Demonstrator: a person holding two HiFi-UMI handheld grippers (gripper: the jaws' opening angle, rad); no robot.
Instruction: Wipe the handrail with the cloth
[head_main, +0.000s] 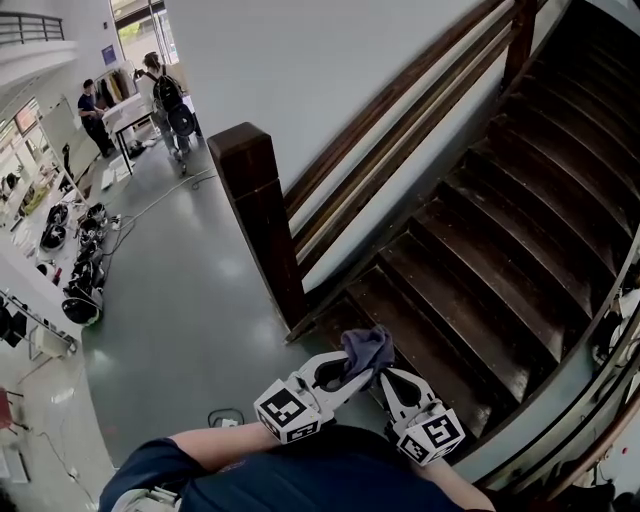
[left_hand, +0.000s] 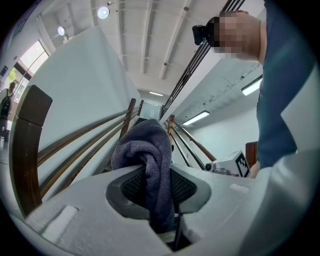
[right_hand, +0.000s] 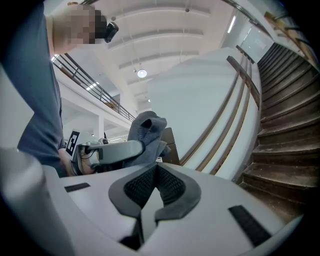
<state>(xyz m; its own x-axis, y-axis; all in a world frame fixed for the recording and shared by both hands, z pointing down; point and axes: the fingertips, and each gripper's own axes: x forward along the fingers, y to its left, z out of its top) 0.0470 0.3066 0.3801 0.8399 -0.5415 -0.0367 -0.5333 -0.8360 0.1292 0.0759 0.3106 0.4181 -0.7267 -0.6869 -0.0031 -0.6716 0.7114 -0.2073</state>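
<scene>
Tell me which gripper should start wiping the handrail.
Left. The left gripper is shut on the grey-purple terry cloth and sits on the side of the dark wooden handrail; the right gripper is shut with nothing between its jaws.

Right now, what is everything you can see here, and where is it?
Stairs: one flight, dark brown wood, at right.
Handrail: three parallel rails, dark brown, along the white wall.
Newel post: one, dark brown, at the foot of the stairs.
Floor: grey, at left.
People: two, dark clothes, far upper left.
Cloth: one, grey-purple, clamped in the left jaws.
Left gripper: one, white, bottom centre.
Right gripper: one, white, jaws together, empty.
</scene>
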